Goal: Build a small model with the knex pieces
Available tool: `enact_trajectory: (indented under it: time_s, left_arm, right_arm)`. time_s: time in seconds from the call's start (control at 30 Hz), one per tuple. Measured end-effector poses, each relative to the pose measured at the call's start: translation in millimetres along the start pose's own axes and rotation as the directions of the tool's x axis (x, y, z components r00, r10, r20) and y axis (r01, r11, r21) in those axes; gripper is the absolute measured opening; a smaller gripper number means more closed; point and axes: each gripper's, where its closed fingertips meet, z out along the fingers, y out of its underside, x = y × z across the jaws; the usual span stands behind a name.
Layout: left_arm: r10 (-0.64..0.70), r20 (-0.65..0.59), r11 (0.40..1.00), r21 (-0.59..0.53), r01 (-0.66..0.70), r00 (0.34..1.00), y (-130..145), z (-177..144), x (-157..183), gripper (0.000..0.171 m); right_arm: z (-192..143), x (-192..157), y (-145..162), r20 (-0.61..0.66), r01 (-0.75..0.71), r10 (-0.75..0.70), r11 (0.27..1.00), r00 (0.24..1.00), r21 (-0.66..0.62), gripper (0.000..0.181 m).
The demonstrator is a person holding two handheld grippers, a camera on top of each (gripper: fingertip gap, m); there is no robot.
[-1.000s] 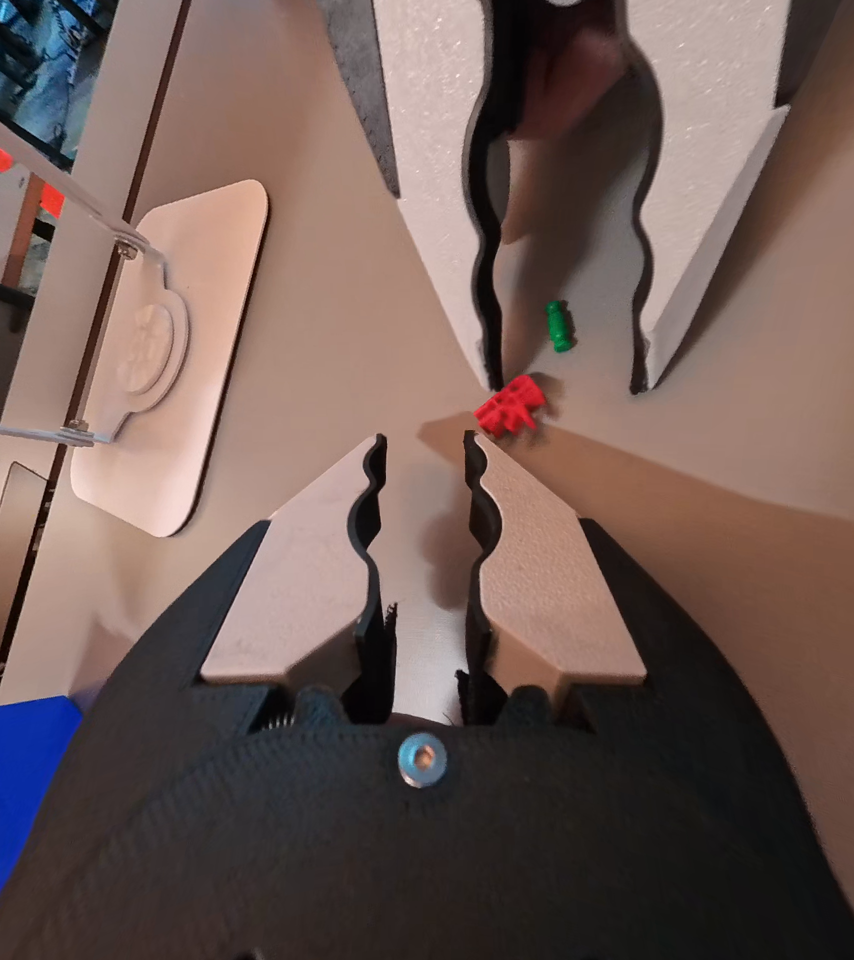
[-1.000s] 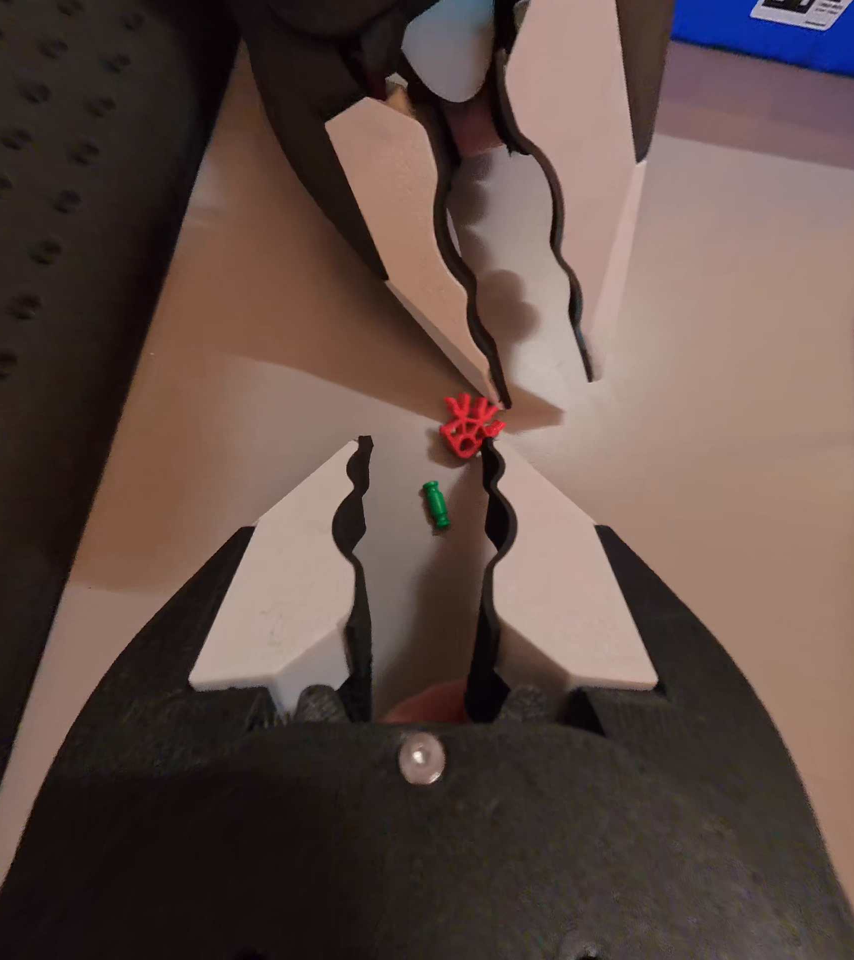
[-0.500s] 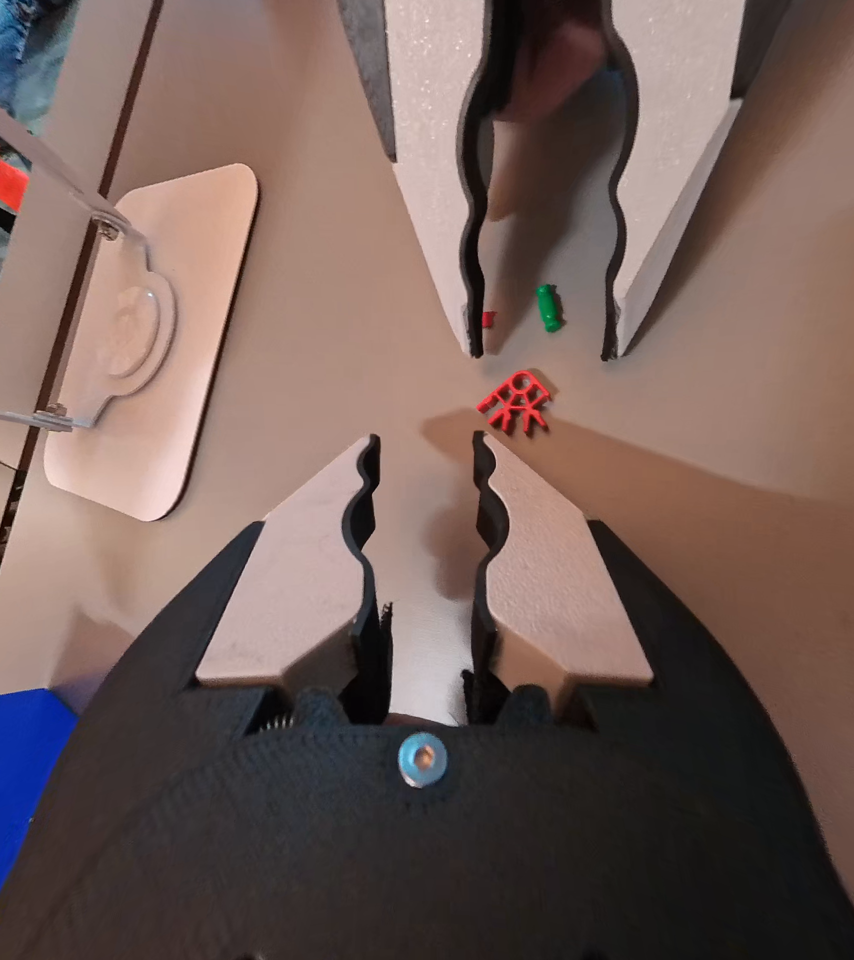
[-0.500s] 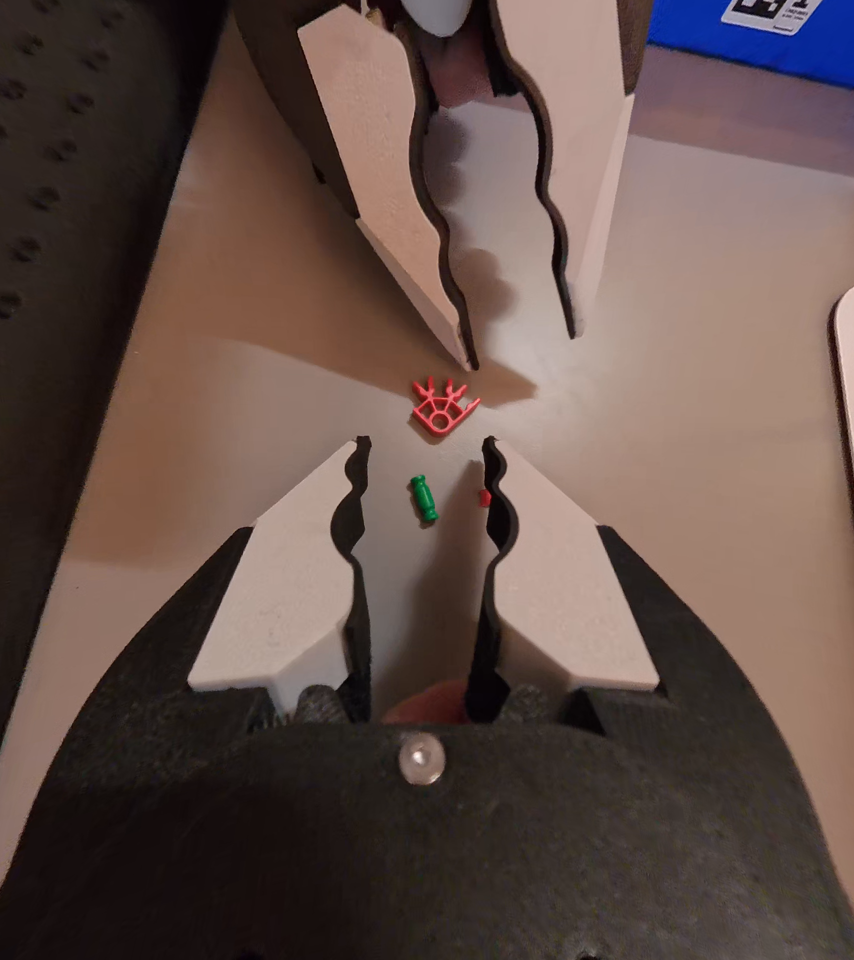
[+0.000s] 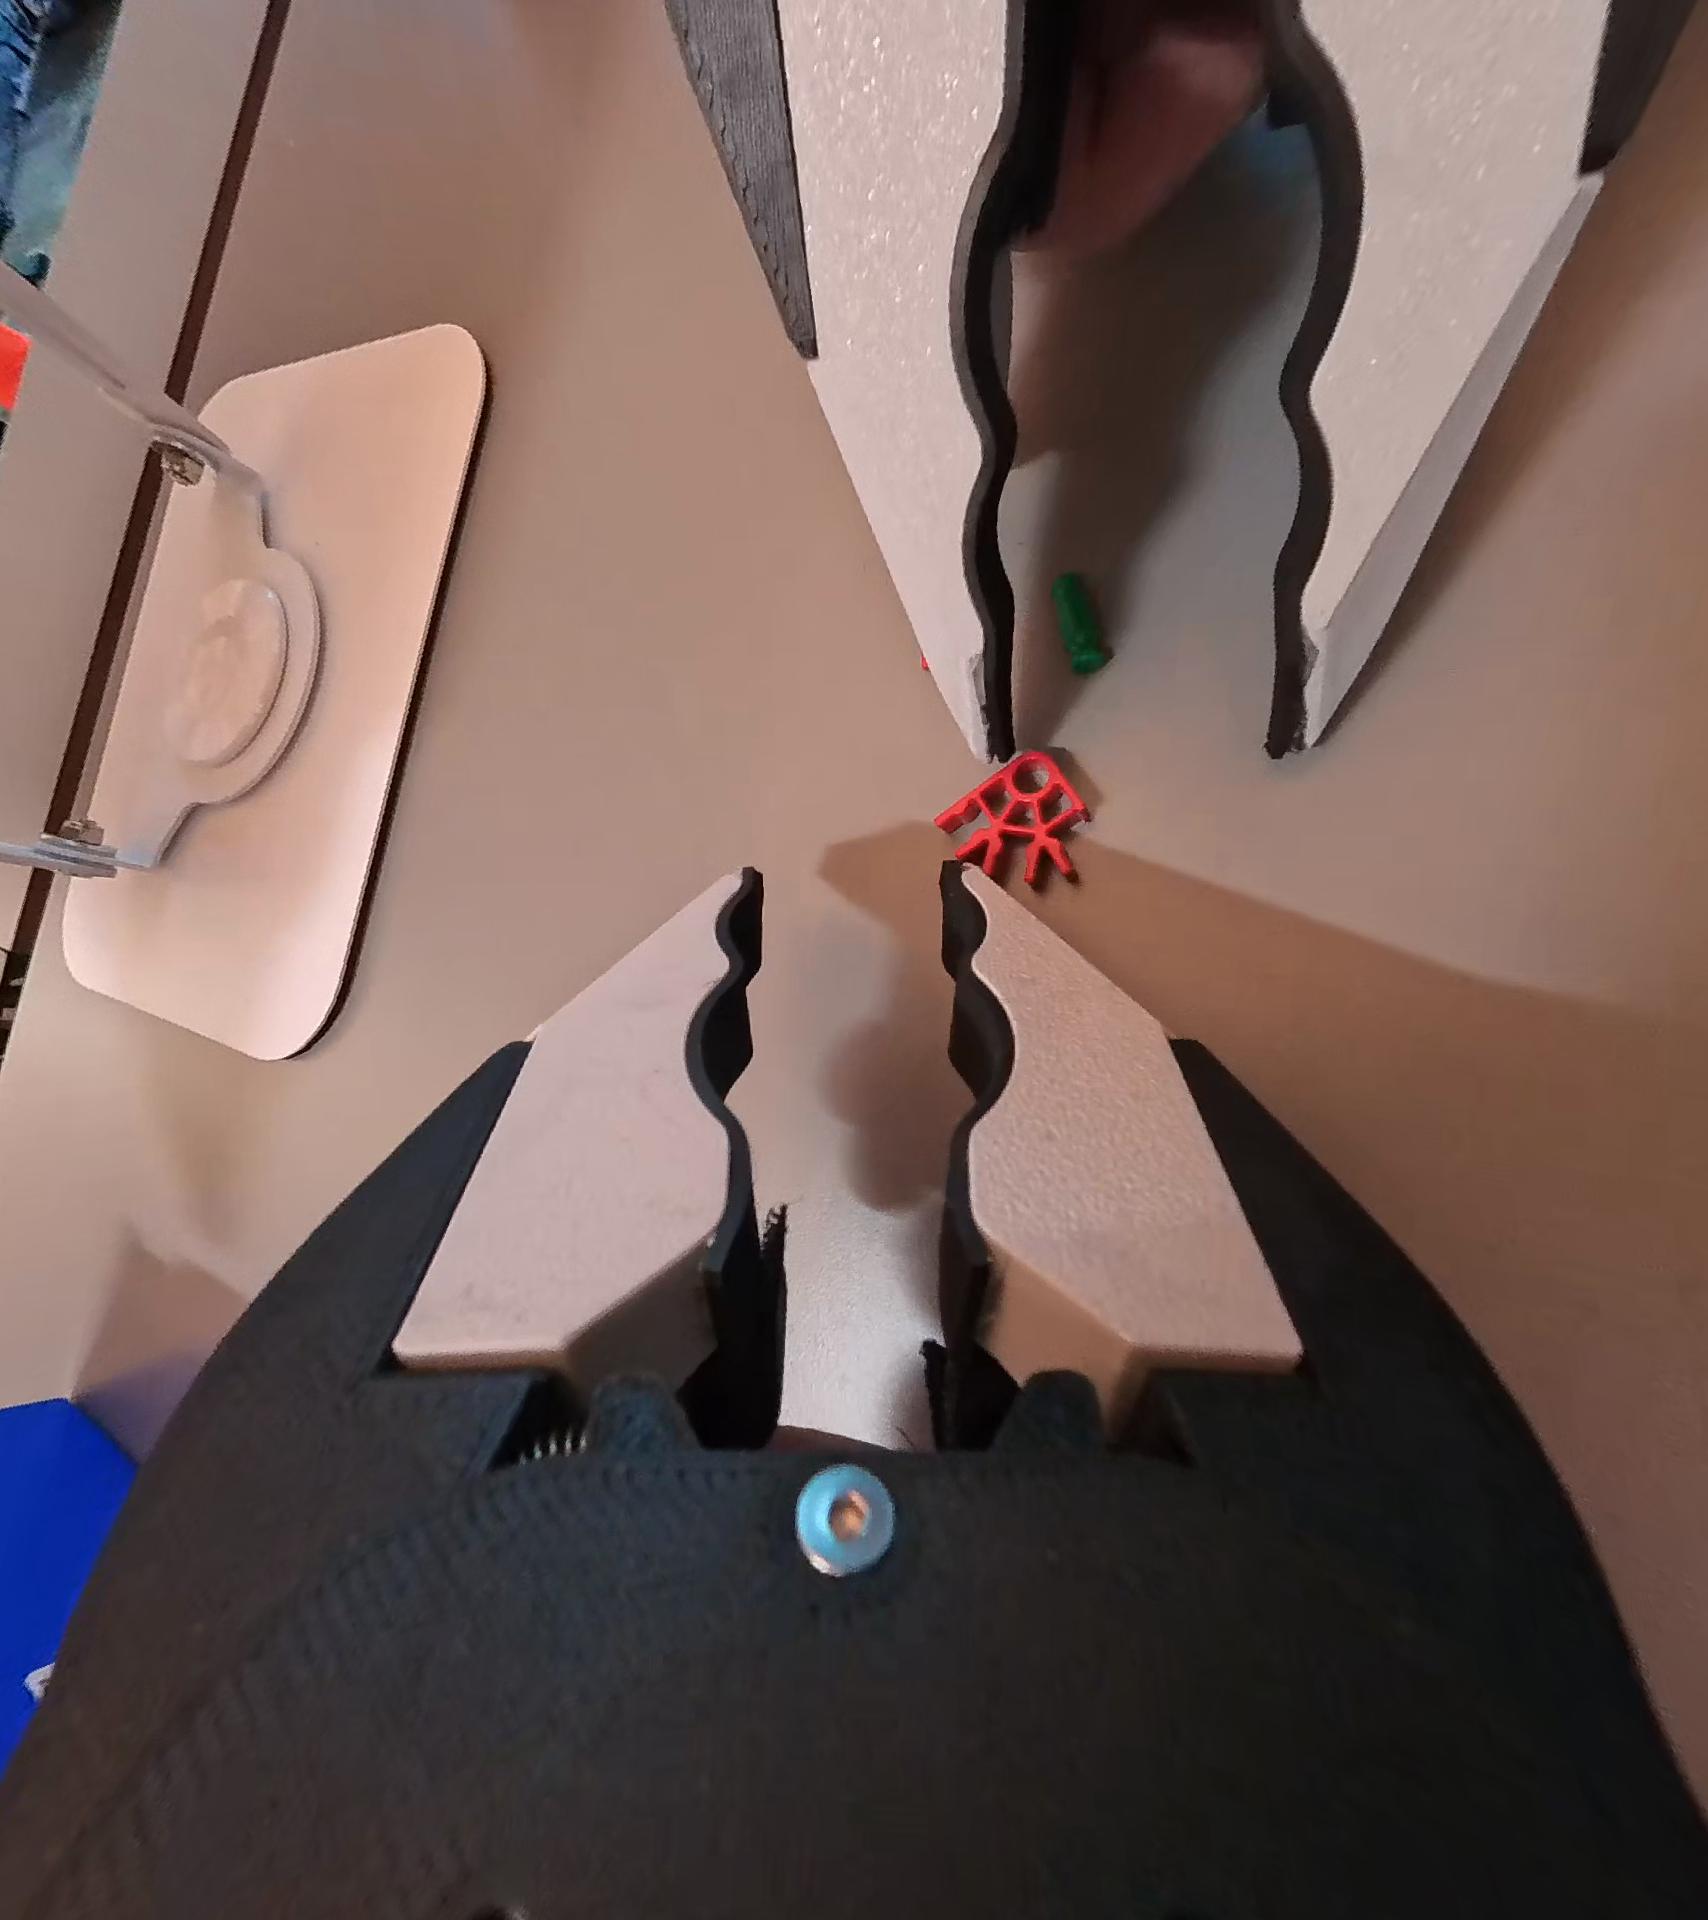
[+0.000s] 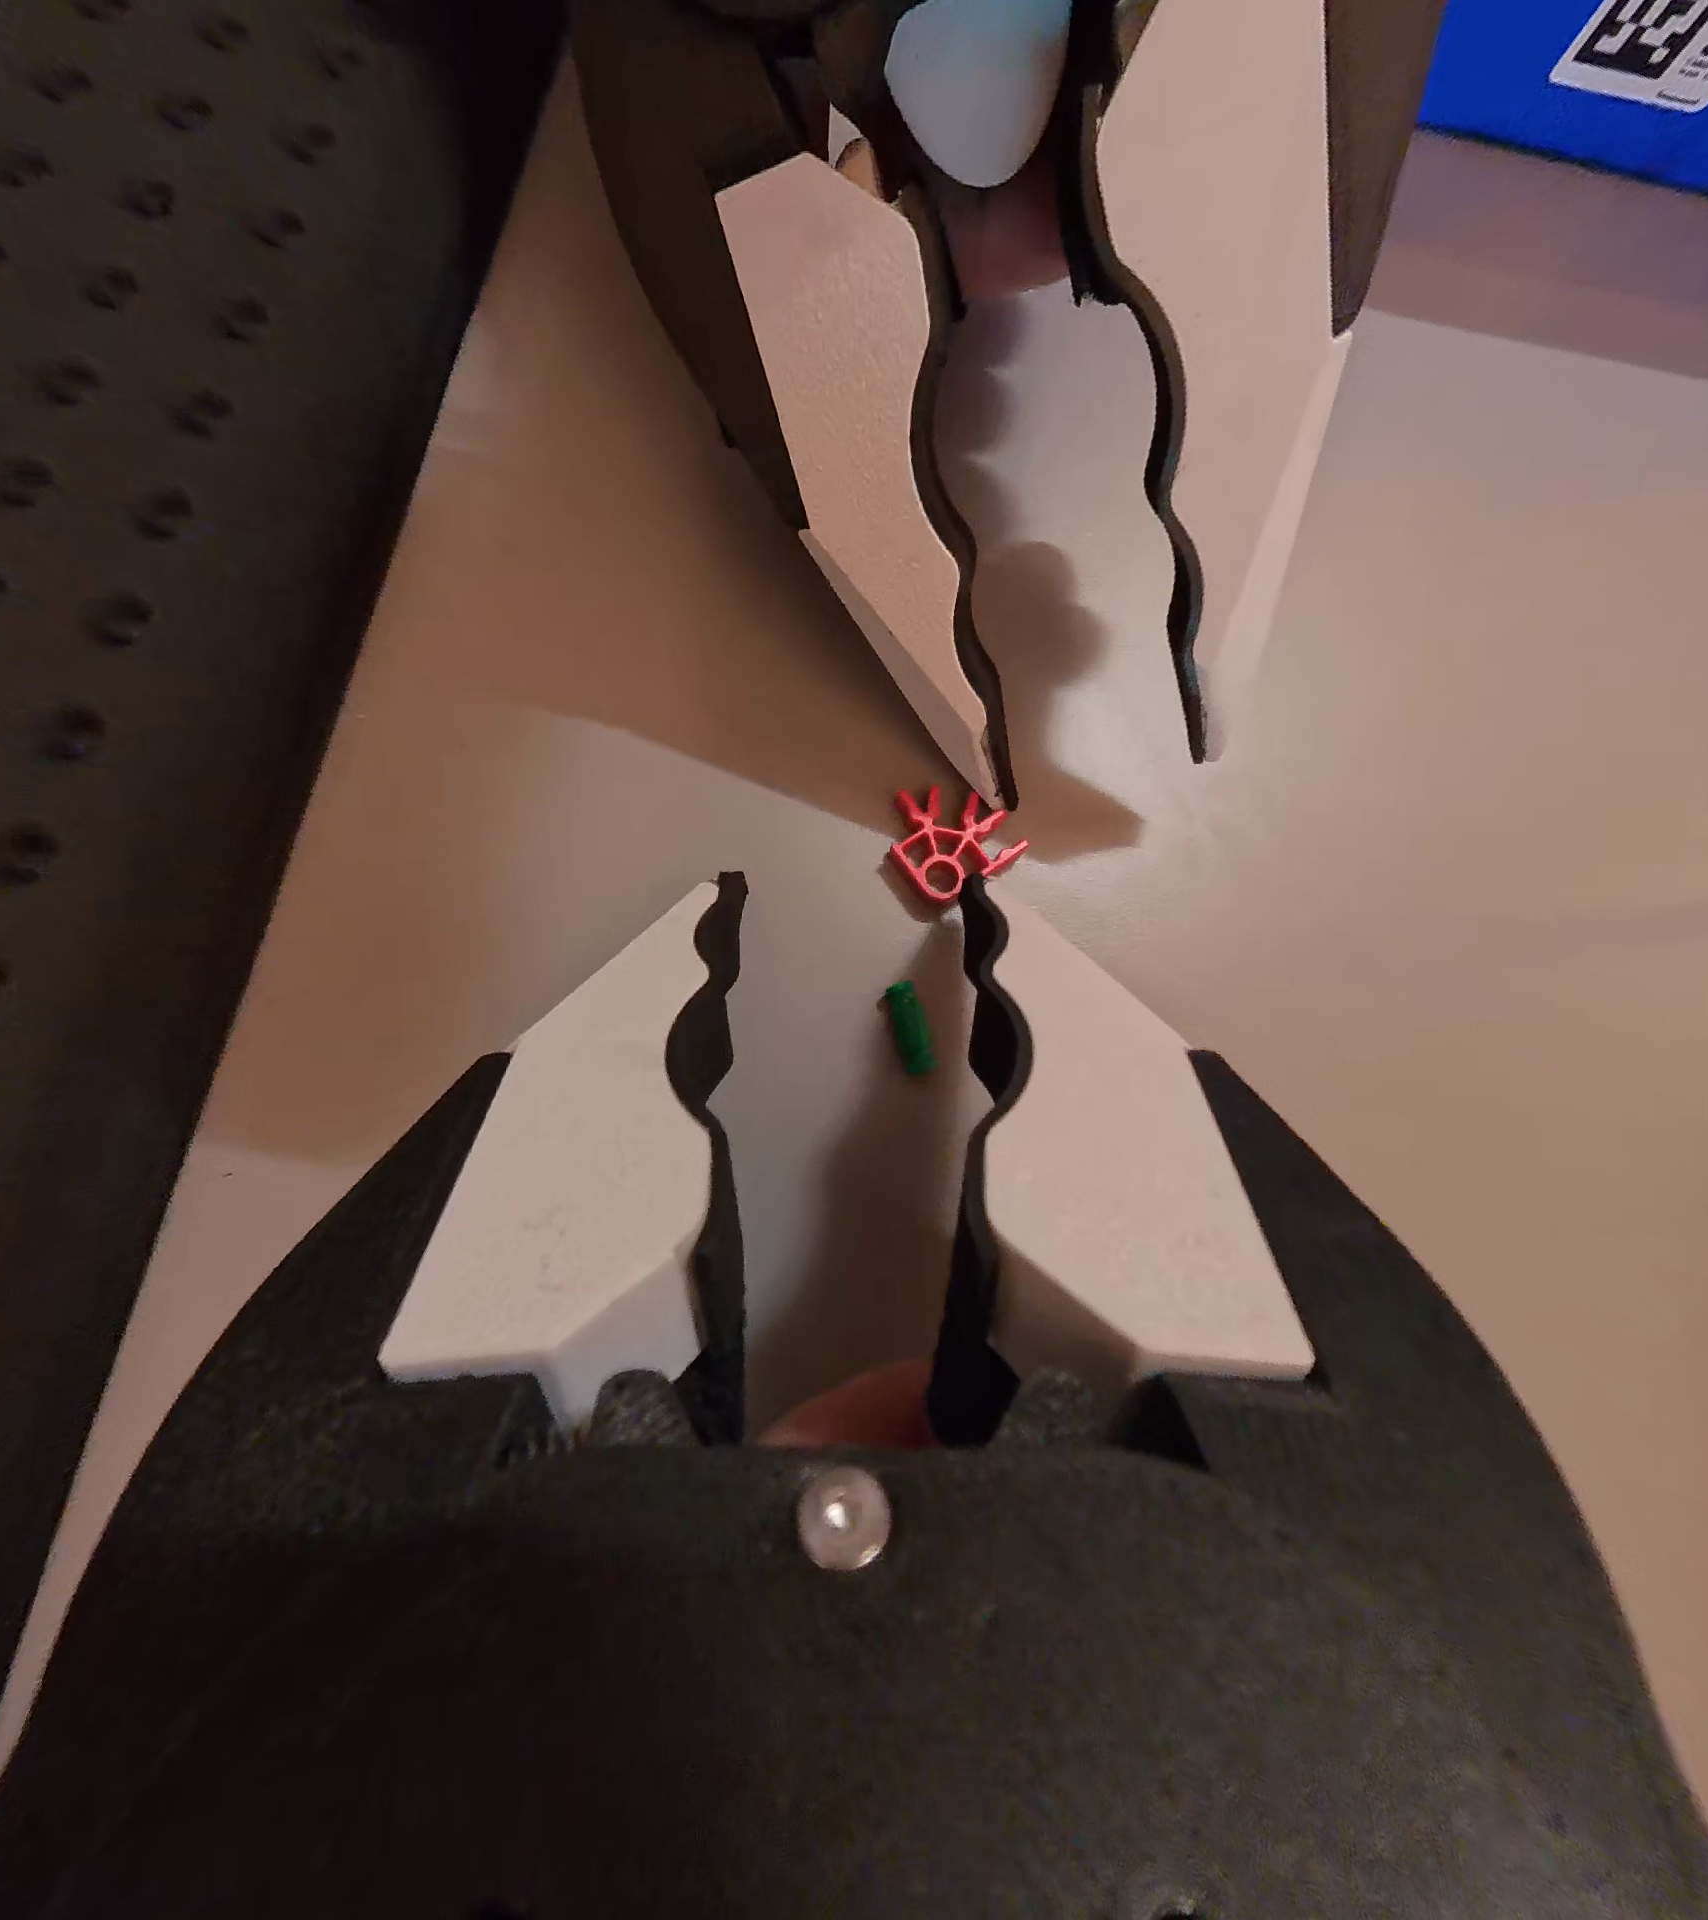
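Beige table (image 5: pixel 1452 1039), left gripper (image 5: pixel 850 883) and right gripper (image 6: pixel 850 883) both agape, empty, tips flanking red connector (image 5: pixel 1016 821).

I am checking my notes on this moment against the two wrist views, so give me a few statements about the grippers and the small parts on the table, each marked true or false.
1. Both grippers are open. True: the left gripper and the right gripper each show a clear gap between their fingers.
2. The green peg lies on the table between the right gripper's fingers. True.
3. The left gripper grips the red piece. False: it lies flat on the table, between the tips of the two grippers.
4. The green peg stands upright. False: it lies on its side.
5. A pale board lies flat on the table. True.
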Motion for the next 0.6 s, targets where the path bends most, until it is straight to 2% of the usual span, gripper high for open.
enact_trajectory:
  time_s: [0.6]
  left_arm:
    - [0.0, 0.016, 1.0, 0.014, 0.0, 1.0, -2.2, -2.7, -2.9, 0.036]
  right_arm:
    - [-3.0, 5.5, -3.7, -0.026, -0.001, 0.001, 1.0, 1.0, 0.031, 0.041]
